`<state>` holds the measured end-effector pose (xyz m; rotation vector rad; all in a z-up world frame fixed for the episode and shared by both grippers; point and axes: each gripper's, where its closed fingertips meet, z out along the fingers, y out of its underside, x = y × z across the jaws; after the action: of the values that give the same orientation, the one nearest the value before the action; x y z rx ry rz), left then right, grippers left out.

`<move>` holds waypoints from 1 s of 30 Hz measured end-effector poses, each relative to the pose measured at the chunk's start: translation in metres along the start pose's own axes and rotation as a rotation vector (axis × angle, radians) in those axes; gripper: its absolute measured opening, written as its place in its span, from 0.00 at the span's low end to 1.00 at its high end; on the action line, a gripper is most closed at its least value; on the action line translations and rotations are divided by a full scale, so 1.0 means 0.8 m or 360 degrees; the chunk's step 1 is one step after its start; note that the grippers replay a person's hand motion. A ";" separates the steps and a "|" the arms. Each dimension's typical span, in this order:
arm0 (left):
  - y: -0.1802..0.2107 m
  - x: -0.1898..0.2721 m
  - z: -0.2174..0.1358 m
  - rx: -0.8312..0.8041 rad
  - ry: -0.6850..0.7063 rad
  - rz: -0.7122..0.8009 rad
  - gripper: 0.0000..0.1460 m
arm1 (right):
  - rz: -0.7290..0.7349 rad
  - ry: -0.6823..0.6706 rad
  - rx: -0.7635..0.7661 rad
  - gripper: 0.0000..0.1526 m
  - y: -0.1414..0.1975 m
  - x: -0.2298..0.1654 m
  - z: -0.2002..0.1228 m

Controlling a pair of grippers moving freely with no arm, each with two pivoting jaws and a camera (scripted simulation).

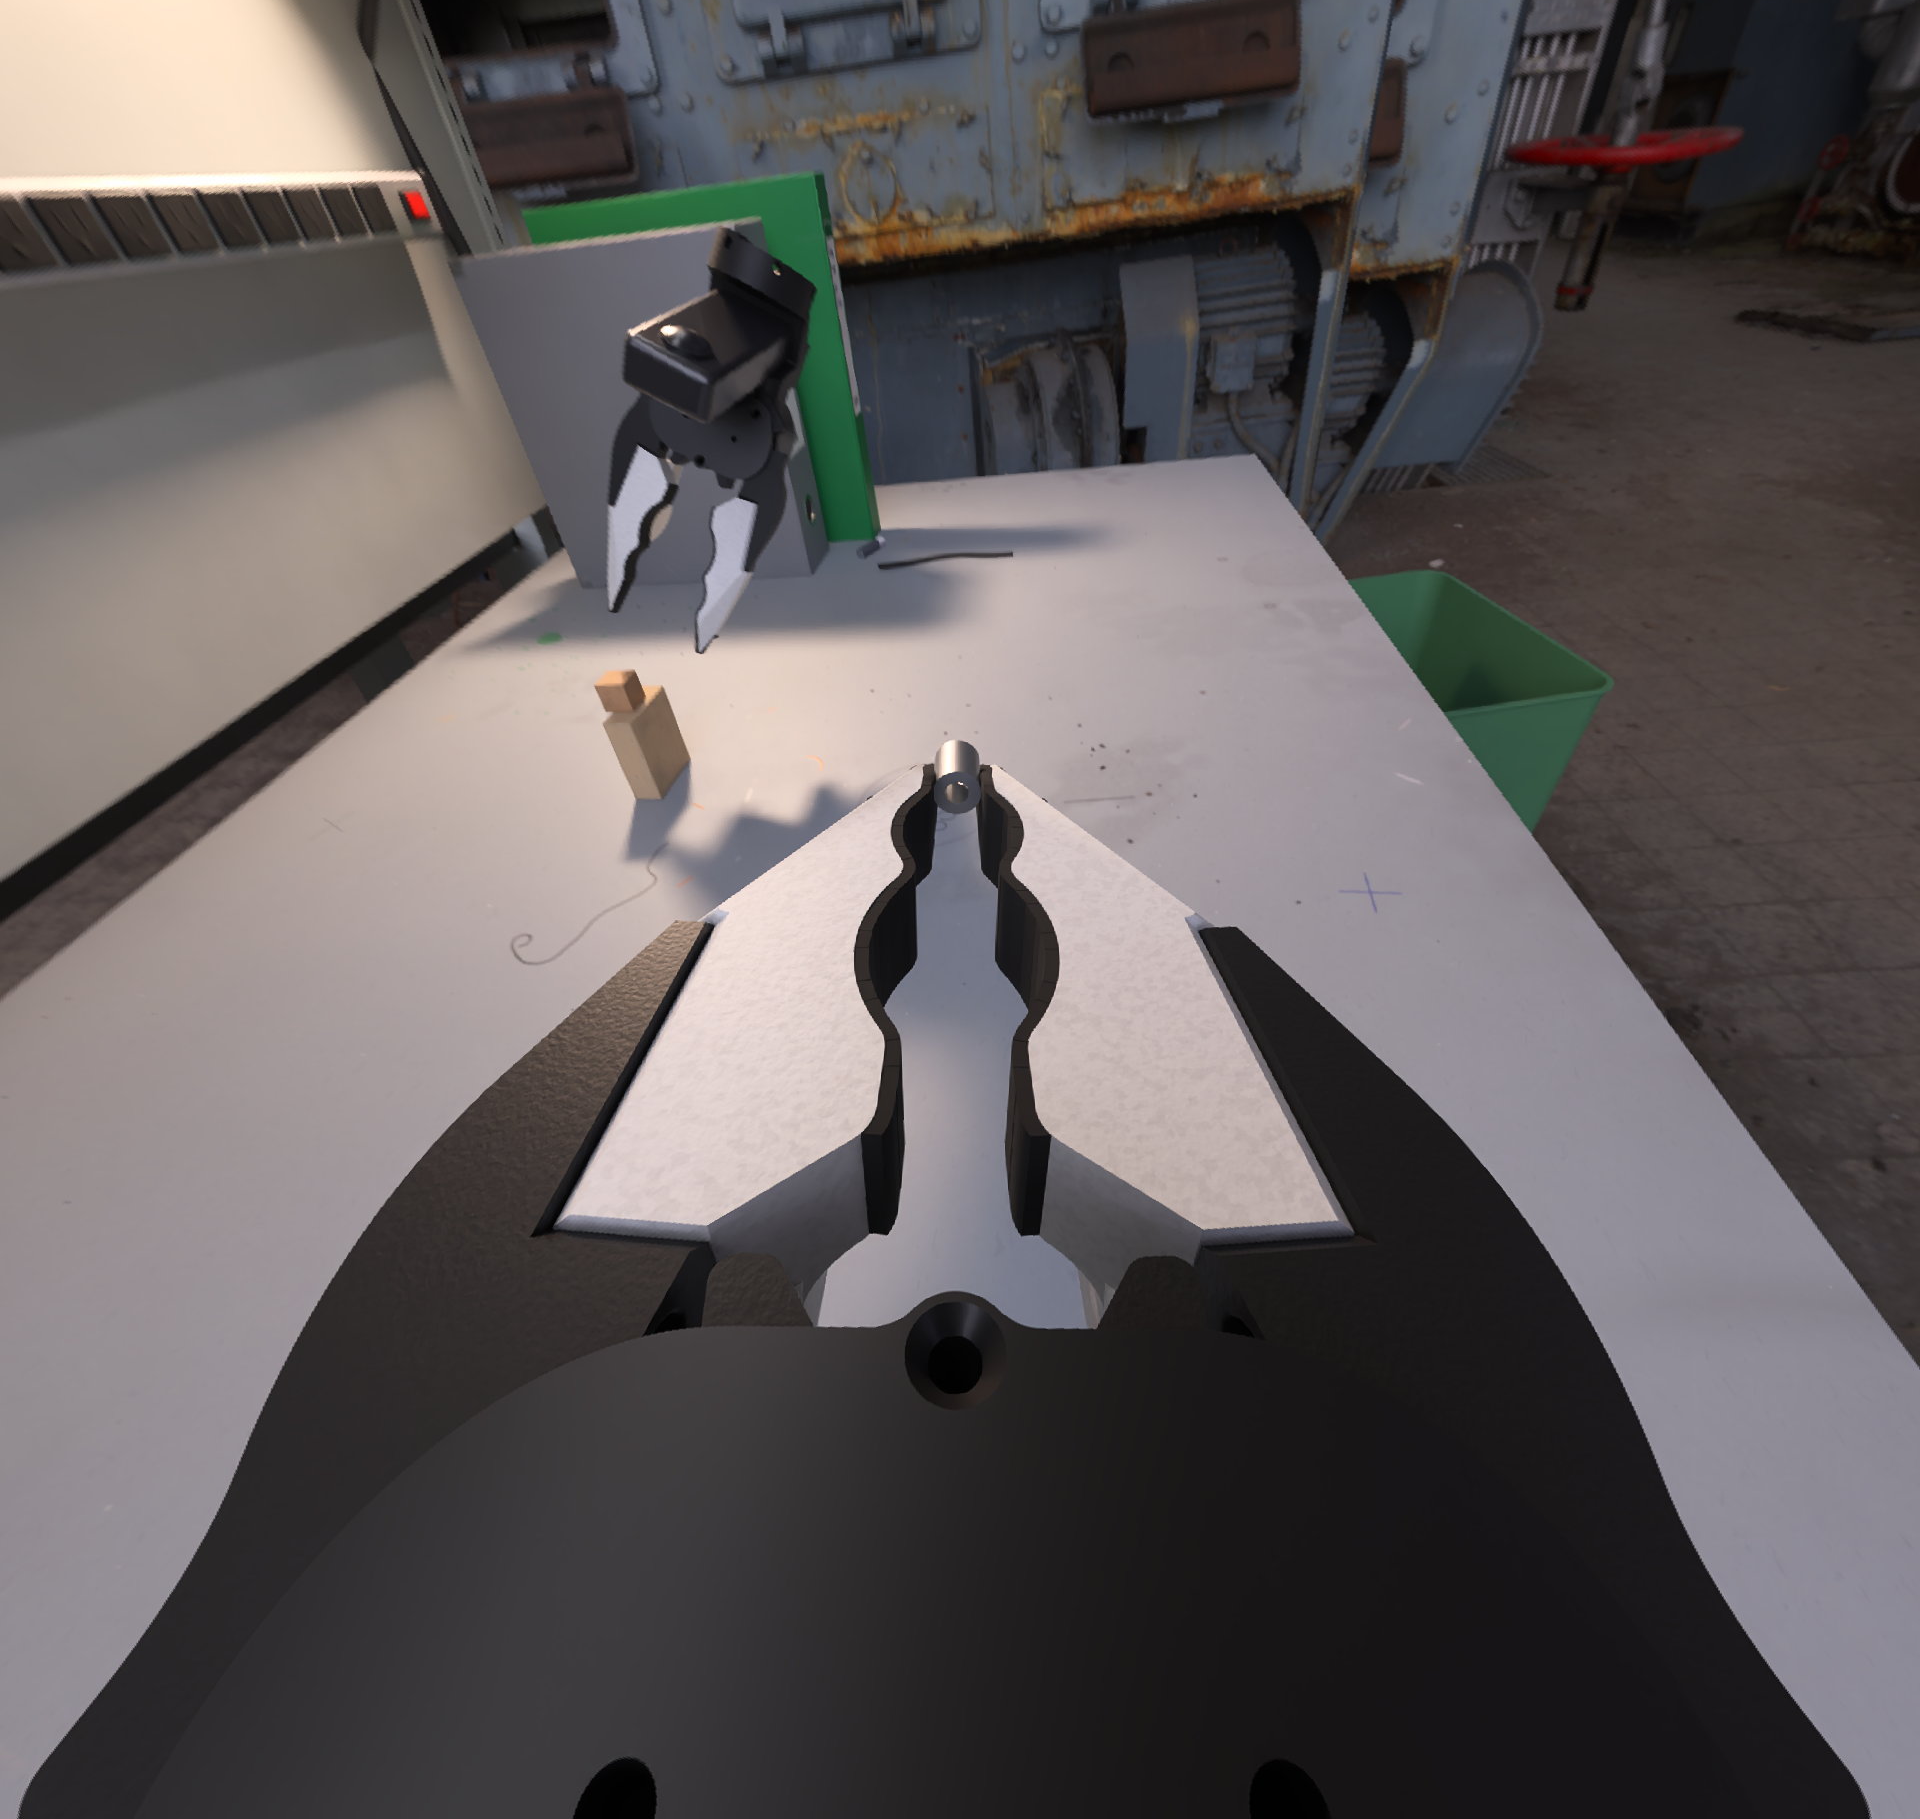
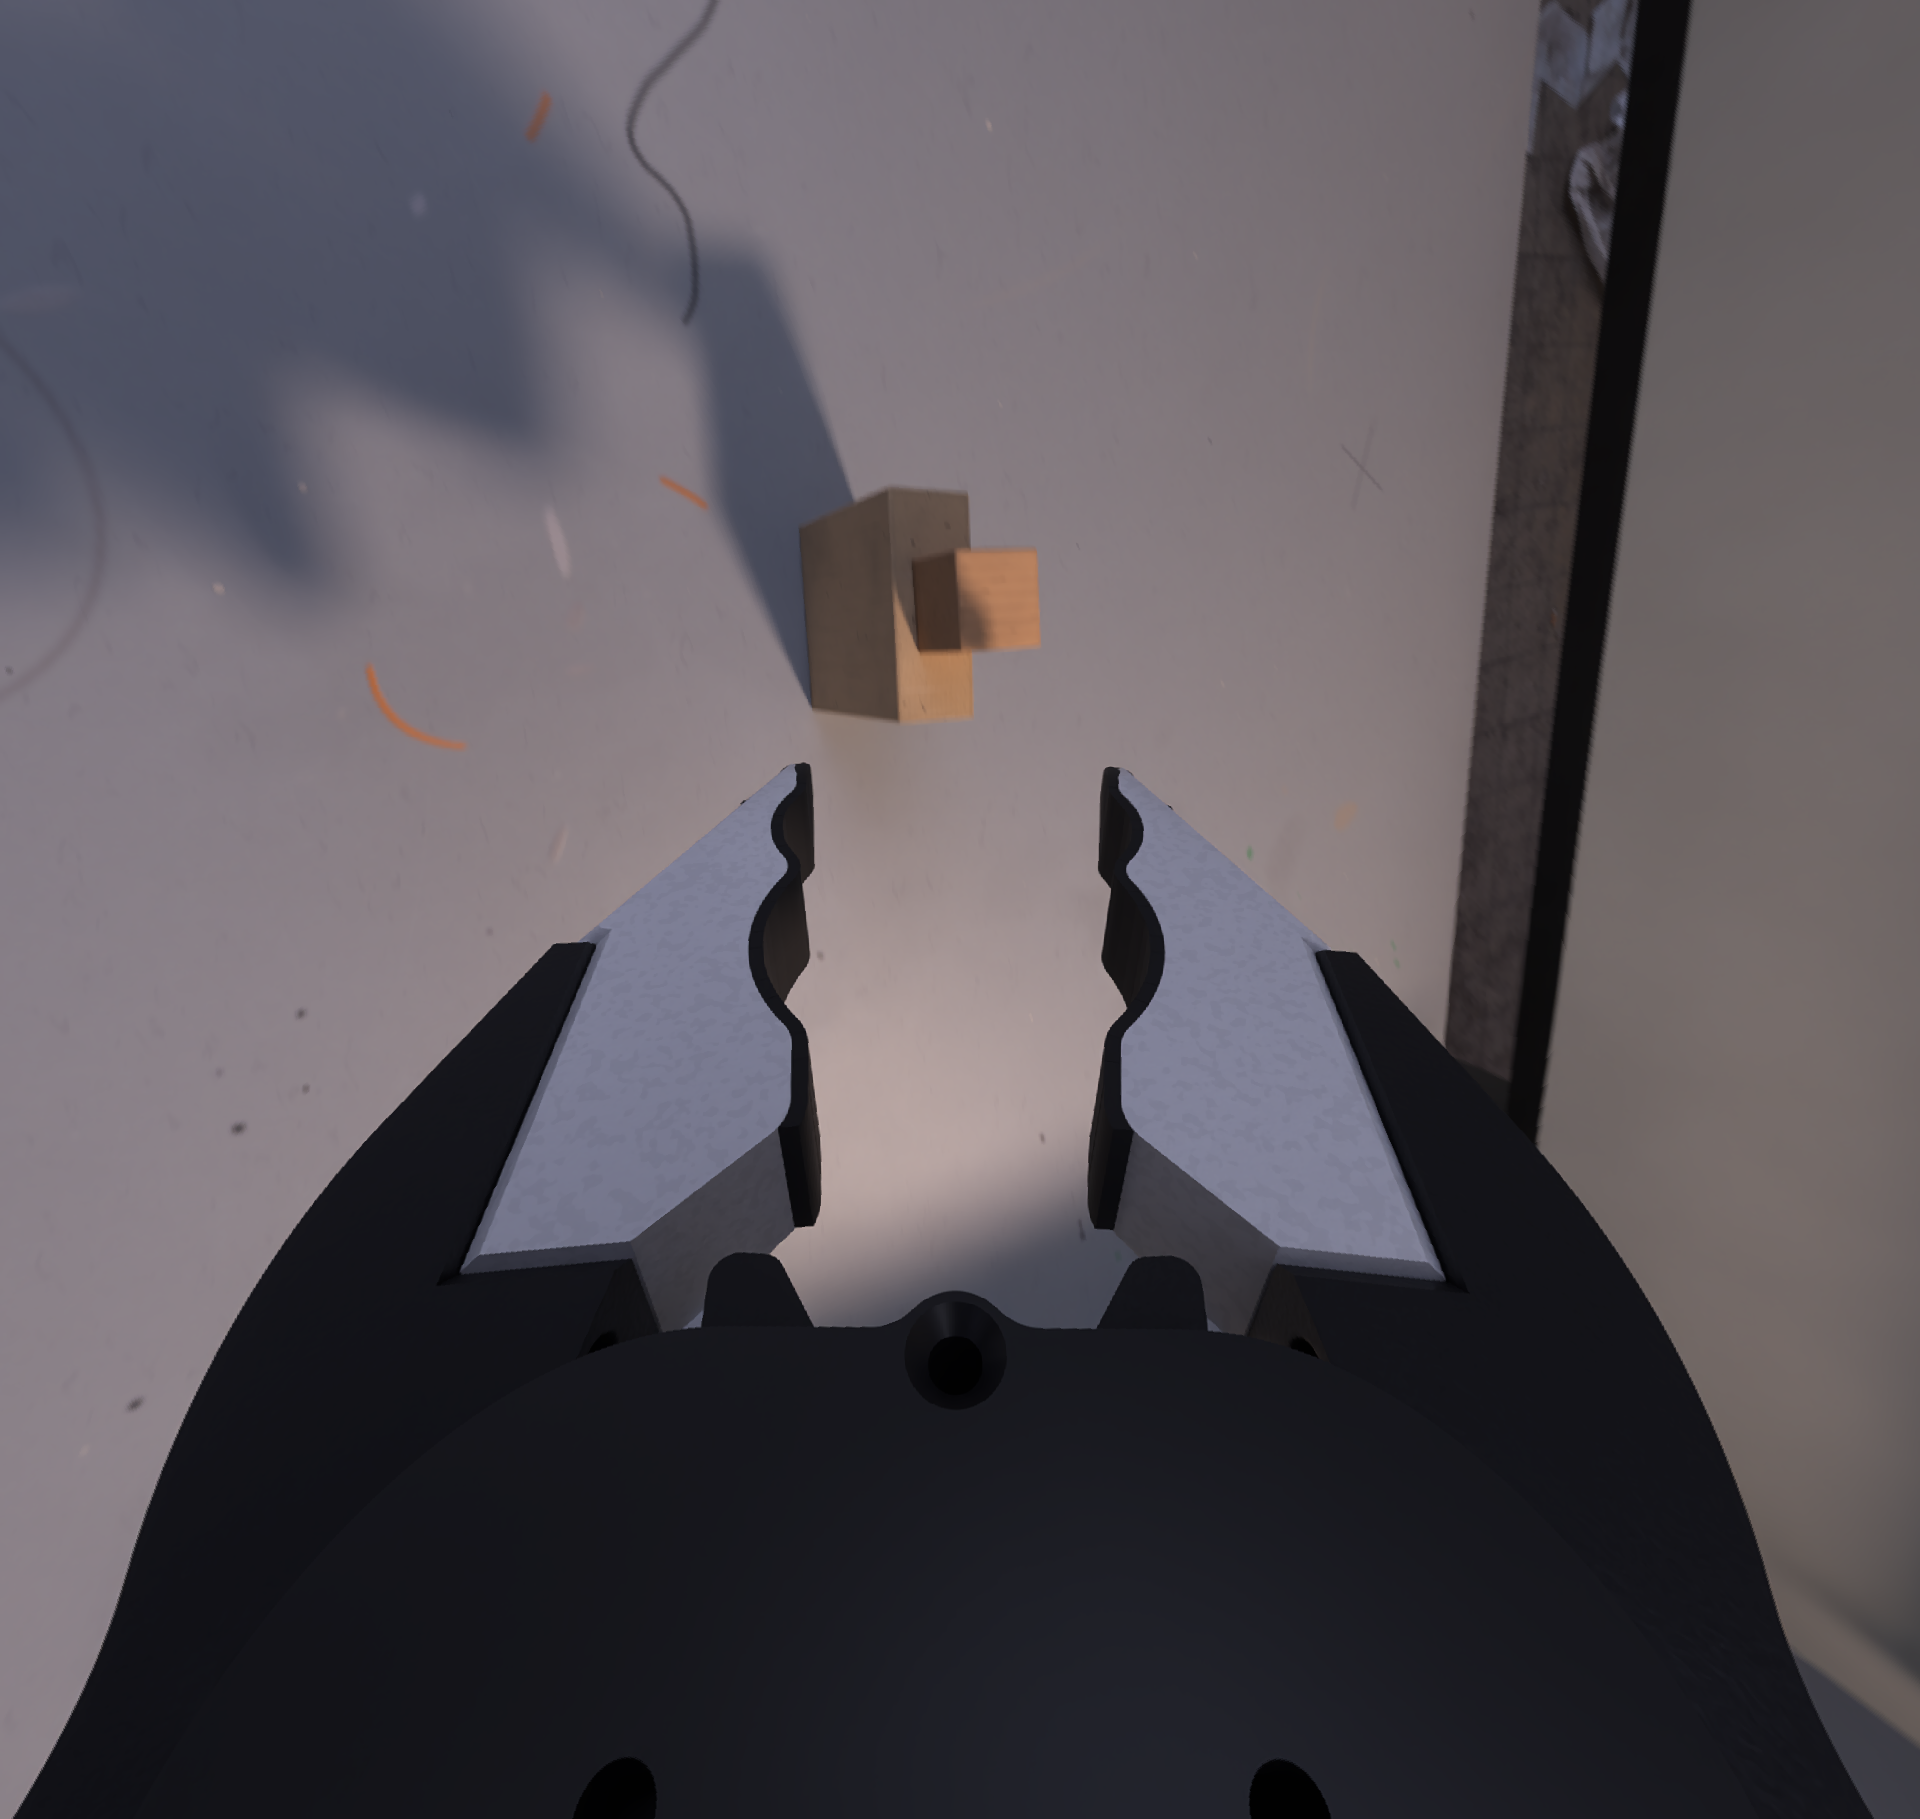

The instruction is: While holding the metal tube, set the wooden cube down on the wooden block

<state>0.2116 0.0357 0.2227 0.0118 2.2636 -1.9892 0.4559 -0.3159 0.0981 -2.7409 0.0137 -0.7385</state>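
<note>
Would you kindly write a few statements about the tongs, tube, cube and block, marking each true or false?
1. The left tongs are shut on the metal tube. True.
2. The right tongs grip the wooden cube. False: they are open and empty.
3. The wooden cube rests on the wooden block. True.
4. The wooden block lies in the green bin. False: it stands on the table.

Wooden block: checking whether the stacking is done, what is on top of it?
The small wooden cube sits on the wooden block, near one edge. Their contact face is hidden. The right hand-held gripper hangs open, clear of both.
</note>
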 end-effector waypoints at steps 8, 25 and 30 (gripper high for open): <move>-0.026 0.005 -0.037 0.0072 -0.0129 0.0097 0.05 | 0.0073 0.0214 -0.0067 0.37 0.012 0.022 -0.067; -0.075 0.024 -0.122 0.0204 -0.0503 0.0291 0.05 | -0.0056 -0.0076 0.0177 0.30 -0.151 -0.085 -0.072; -0.076 0.023 -0.129 0.0245 -0.0485 0.0274 0.05 | -0.0113 -0.0240 -0.0074 0.39 -0.124 -0.088 -0.013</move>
<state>0.1785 0.1284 0.2933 -0.0741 1.8562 -1.9216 0.3830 -0.2180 0.1013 -2.8472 -0.1005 -0.5546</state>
